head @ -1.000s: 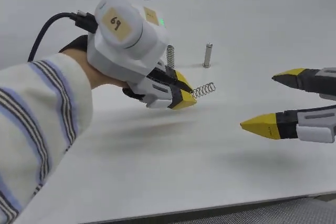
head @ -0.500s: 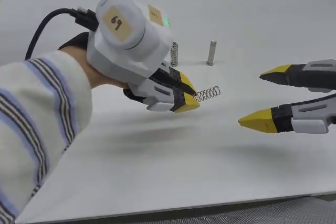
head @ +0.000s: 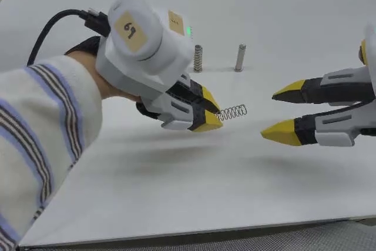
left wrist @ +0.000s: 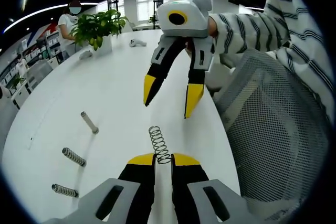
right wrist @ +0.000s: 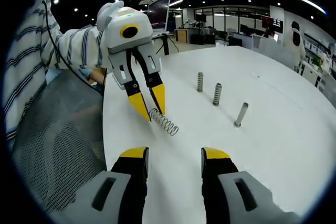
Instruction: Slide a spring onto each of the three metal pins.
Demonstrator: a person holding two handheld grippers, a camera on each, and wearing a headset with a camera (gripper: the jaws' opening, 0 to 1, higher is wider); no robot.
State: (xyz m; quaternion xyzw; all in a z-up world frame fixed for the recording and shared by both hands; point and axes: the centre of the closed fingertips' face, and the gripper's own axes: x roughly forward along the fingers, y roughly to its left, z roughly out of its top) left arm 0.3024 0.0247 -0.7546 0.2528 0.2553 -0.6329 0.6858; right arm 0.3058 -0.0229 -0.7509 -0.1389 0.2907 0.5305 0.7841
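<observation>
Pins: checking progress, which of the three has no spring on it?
The smooth pin at the row's end; the middle pin and far pin each carry a spring.

Handwritten "69" on a tan sticker (head: 130, 27) atop the body of the left gripper (head: 215, 119)

Left tool (head: 215, 120): white-grey housing, tan label (head: 129, 26) "69", black cable (head: 53, 27), yellow-tipped black jaws; striped sleeve (head: 41, 139).

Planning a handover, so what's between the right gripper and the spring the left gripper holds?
Nothing: bare table separates the right gripper from the spring held in the left gripper, clearest in the right gripper view.
</observation>
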